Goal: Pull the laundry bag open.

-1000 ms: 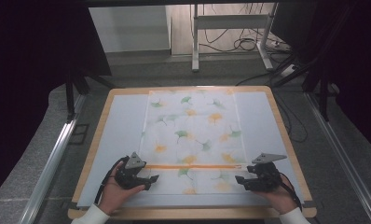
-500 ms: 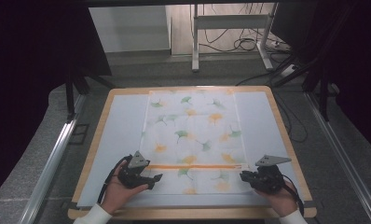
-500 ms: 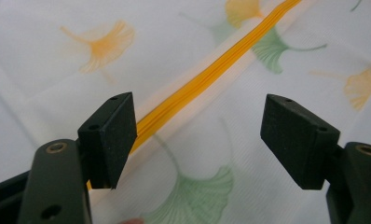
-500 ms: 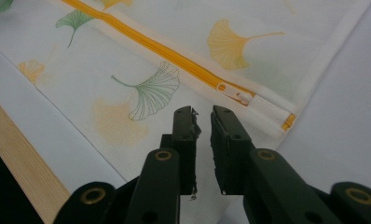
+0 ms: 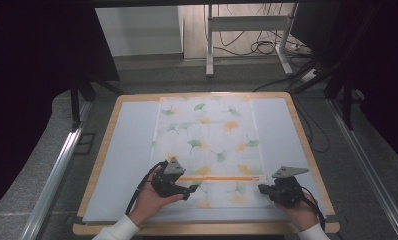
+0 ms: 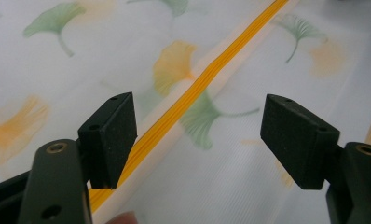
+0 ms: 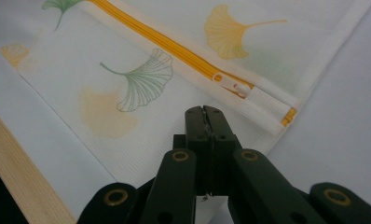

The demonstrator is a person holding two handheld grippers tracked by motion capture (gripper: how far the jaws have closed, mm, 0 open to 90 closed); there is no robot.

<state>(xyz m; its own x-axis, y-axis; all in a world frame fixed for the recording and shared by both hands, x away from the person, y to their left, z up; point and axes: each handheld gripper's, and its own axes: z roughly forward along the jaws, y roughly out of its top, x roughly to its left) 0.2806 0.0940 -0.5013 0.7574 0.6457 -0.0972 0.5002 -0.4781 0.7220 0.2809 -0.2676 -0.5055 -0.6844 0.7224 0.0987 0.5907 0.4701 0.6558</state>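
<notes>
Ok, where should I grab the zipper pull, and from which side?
Take the small white zipper pull by its tab. It lies flat at the orange zipper's end near the bag's corner, so come from above with the right hand-held gripper, now shut just short of it.

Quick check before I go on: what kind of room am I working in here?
Probably a lab or recording workspace, not a home: a wood-edged work table under dark frame posts, loose cables on the floor behind, and a printed zip bag laid flat.
</notes>
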